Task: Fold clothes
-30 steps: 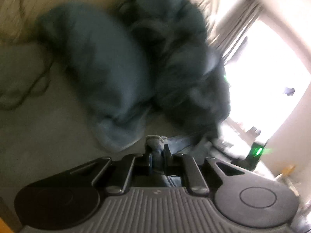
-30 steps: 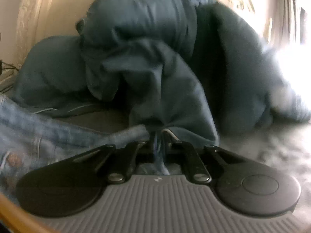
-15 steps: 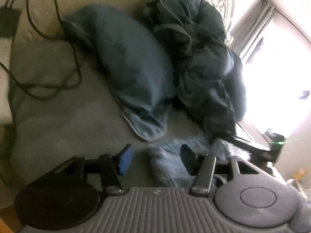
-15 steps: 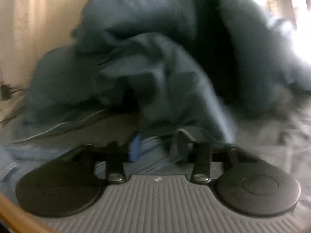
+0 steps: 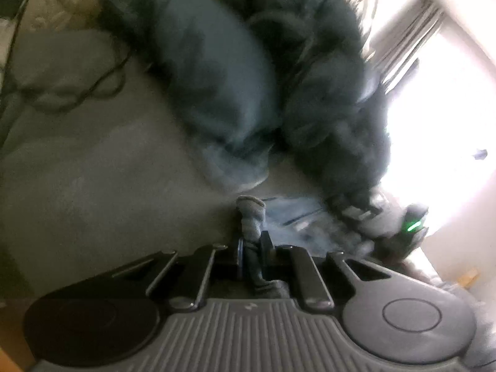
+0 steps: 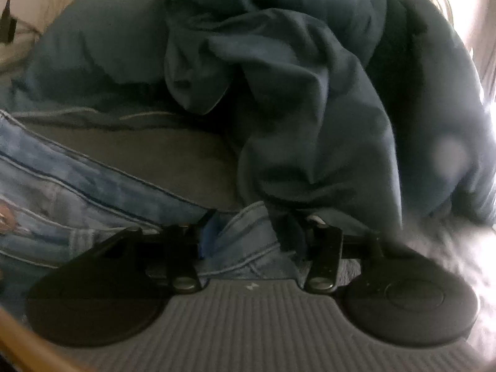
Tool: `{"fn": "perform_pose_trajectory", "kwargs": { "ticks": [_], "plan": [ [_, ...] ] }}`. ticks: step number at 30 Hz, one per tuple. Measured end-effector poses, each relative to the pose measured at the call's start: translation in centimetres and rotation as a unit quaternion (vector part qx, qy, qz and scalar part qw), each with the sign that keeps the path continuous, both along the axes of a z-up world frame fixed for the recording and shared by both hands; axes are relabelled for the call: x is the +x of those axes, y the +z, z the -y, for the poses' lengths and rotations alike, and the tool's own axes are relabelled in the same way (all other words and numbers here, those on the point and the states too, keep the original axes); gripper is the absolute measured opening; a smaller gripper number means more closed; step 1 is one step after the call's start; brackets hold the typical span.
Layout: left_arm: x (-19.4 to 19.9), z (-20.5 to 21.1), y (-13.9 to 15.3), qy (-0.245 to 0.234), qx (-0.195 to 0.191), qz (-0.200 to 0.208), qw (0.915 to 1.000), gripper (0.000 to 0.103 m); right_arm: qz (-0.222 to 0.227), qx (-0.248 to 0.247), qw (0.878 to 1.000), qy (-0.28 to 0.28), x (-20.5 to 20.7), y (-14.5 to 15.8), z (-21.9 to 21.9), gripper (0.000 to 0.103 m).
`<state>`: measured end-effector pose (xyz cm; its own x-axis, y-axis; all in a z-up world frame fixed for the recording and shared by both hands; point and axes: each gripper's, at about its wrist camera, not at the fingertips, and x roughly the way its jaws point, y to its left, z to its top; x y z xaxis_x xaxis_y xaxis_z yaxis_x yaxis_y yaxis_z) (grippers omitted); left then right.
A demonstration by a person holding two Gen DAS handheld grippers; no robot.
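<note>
On my left cam the left gripper (image 5: 252, 249) has its jaws closing w/ a bunched fold of the jeans (image 5: 251, 217) pinched btwn the pads, fabric sticking up past the fingertips. The rest of the denim trails off to the right across the grey bedsheet (image 5: 93, 186). Picture is blurry here. Behind it I see a blue pillow (image 5: 210, 86) and, touching its right side, a heap of dark blue bedding (image 5: 328, 93). A black cable (image 5: 102, 83) loops on the sheet at upper left. On my right cam the right gripper (image 6: 257, 241) stands parted, approx halfway, w/ a fold of the jeans (image 6: 245, 238) lying btwn the fingers; can't tell if the pads press on it. Denim w/ seams runs off left (image 6: 62, 186). Dark bedding (image 6: 310, 108) hangs down just beside the right finger, pillow (image 6: 93, 49) behind at left.
</note>
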<state>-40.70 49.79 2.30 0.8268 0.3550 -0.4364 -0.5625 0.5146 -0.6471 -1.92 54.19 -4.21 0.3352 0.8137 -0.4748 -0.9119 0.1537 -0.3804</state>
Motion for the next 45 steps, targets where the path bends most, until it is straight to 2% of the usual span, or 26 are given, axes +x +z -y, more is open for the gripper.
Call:
{"fn": "perform_pose_trajectory", "kwargs": {
  "ticks": [2, 7, 9, 12, 14, 15, 18, 21, 23, 25, 27, 30, 36, 38, 41, 43, 45],
  "plan": [
    [-0.6, -0.4, -0.6, 0.001, -0.020, 0.023, 0.9995, 0.013, 0.014, 0.002, 1.000, 0.001, 0.0, -0.4, -0.5, 0.047],
    [-1.1, -0.1, -0.2, 0.012, -0.025, 0.022, 0.9994, 0.016, 0.027, -0.010, 1.000, -0.001, -0.6, -0.2, -1.0, 0.049],
    [-1.6, 0.7, 0.7, 0.024, -0.008, 0.005, 0.9997, 0.027, 0.035, -0.014, 0.999, -0.006, -1.1, 0.4, -0.8, 0.049],
    [-1.7, 2.4, 1.9, 0.033, 0.037, -0.031, 0.9983, 0.042, 0.045, 0.004, 0.999, -0.011, -2.5, 2.2, 0.7, 0.051],
    [-1.7, 2.7, 2.1, 0.032, 0.034, -0.033, 0.9983, 0.043, 0.039, 0.030, 0.999, -0.009, -3.7, 3.7, 2.2, 0.064],
    [-1.6, 2.6, 2.0, 0.030, 0.026, -0.030, 0.9988, 0.043, 0.043, 0.035, 0.998, -0.006, -4.2, 4.3, 3.0, 0.066],
    [-1.2, 2.2, 1.6, 0.025, 0.009, -0.021, 0.9994, 0.043, 0.067, 0.033, 0.997, -0.001, -6.5, 5.4, 5.2, 0.066],
    [-0.9, 1.2, 0.8, 0.015, -0.015, 0.005, 0.9998, 0.046, 0.062, 0.031, 0.998, -0.004, -6.7, 5.3, 6.1, 0.065],
    [-1.0, 0.4, 0.1, 0.009, -0.036, 0.030, 0.9989, 0.045, 0.056, 0.021, 0.998, -0.010, -5.5, 4.6, 5.3, 0.064],
    [-0.9, 0.1, -0.2, 0.009, -0.039, 0.034, 0.9986, 0.040, 0.049, 0.007, 0.999, -0.017, -4.9, 3.4, 3.6, 0.063],
    [-0.8, 0.1, -0.6, 0.012, -0.035, 0.027, 0.9989, 0.027, 0.043, -0.004, 0.999, -0.023, -4.6, 1.9, 2.8, 0.063],
    [-0.9, 0.0, -1.1, 0.015, -0.034, 0.027, 0.9990, 0.027, 0.039, 0.002, 0.999, -0.027, -4.1, -0.1, 2.3, 0.061],
    [-0.4, 0.2, -1.0, 0.016, -0.018, 0.009, 0.9997, 0.027, 0.046, 0.012, 0.997, -0.064, -2.9, -0.6, 1.0, 0.063],
    [-0.3, 0.4, -0.7, 0.020, -0.017, 0.002, 0.9996, 0.027, 0.061, 0.024, 0.995, -0.081, -2.9, -0.2, 1.1, 0.067],
    [-0.6, 1.2, 0.4, 0.032, -0.014, -0.016, 0.9992, 0.027, 0.083, 0.059, 0.989, -0.102, -3.1, 0.9, 2.0, 0.064],
    [-1.0, 2.3, 1.6, 0.039, 0.009, -0.037, 0.9985, 0.032, 0.111, 0.115, 0.981, -0.107, -4.1, 2.9, 4.6, 0.065],
    [-1.6, 3.6, 2.9, 0.050, 0.047, -0.066, 0.9955, 0.039, 0.149, 0.112, 0.977, -0.103, -5.1, 5.0, 7.2, 0.066]
  ]
}}
